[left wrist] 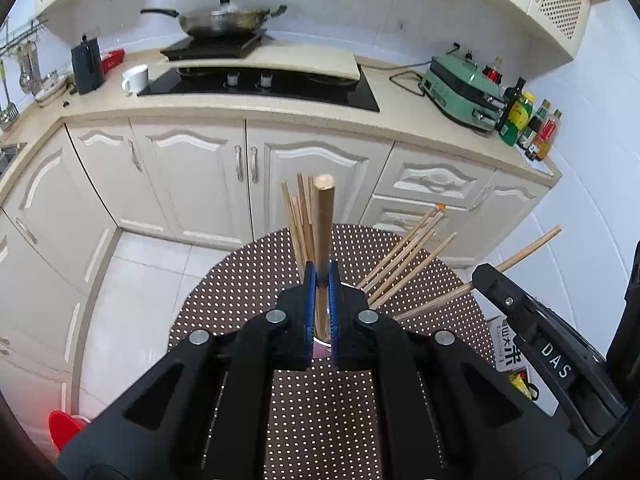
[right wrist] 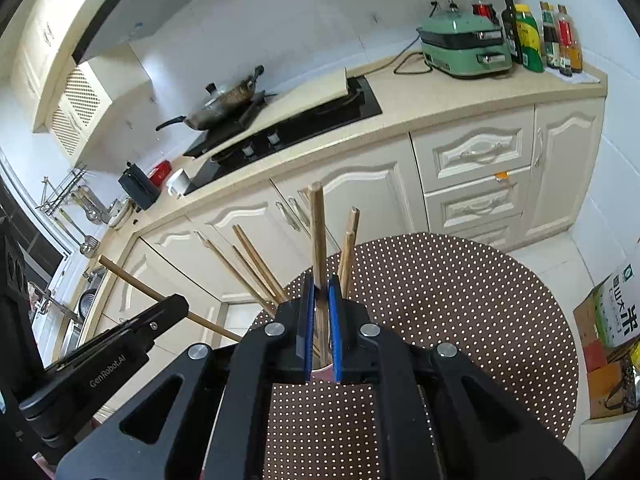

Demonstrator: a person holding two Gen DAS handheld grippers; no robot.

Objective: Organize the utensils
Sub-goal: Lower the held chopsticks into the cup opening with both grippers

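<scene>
Between the blue pads of the left gripper: clamps shut on a round wooden stick, held near upright with most of its length above the jaws. Likewise at the right gripper: pinches a thinner chopstick, also upright, jaws closed on it.

Just below both sets of jaws: looks down on the pale pink rim of a cup, mostly hidden by the fingers. Cannot tell for sure whether the lower ends of the two held sticks sit inside the cup or just above it.

Out to the sides of the jaws: fans out as a bundle of loose chopsticks, leaning from the cup at slack angles. Beneath everything: spreads as a round brown dotted tablecloth.

Risks, as a judgement:
- Could lever the light cup over if either stick is swung sideways while seated inside.
- Could snag the leaning chopsticks and flick them onto the floor.
- Could let the round stick swivel between the flat pads, gripped so low.
- Could knock the two grippers together, working so close.

Writing: reads "DAS" on the right gripper's side, "GenRobot.AI" on the left gripper's side, and large Chinese characters on a rice sack beyond the table.
</scene>
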